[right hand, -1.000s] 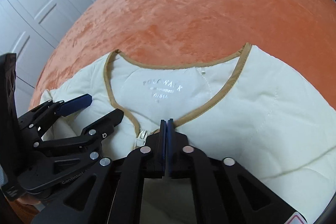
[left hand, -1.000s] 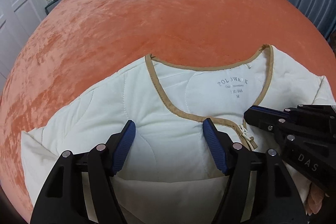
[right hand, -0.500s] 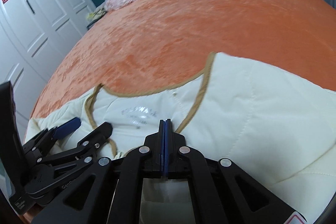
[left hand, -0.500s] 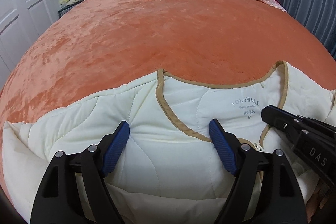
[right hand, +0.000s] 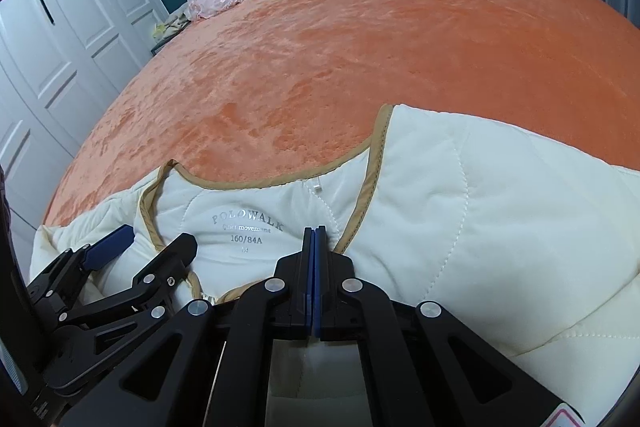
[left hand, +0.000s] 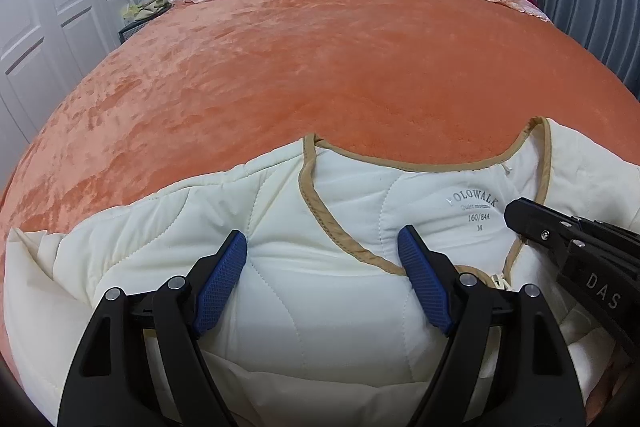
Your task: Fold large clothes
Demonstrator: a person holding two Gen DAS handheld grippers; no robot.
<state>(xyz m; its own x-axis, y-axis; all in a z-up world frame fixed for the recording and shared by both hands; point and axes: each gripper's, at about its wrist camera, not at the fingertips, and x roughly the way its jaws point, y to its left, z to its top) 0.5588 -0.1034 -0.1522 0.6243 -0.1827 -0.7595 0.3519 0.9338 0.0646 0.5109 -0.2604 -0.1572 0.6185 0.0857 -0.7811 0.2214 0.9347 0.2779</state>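
Meanwhile, a cream quilted jacket (left hand: 320, 291) was spread collar-up on the near part of the orange bed (left hand: 320, 67). The left tool (left hand: 322, 267) was held with its jaws apart over the jacket's front. The right tool (right hand: 314, 247) was pressed together beside the tan-trimmed neckline (right hand: 360, 203); cloth between its pads could not be made out.

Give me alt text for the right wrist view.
Shut right tongs sit over a cream quilted jacket near its tan-trimmed neckline; whether they pinch fabric is unclear. The jacket lies on an orange bedspread, with the open left tongs at lower left.
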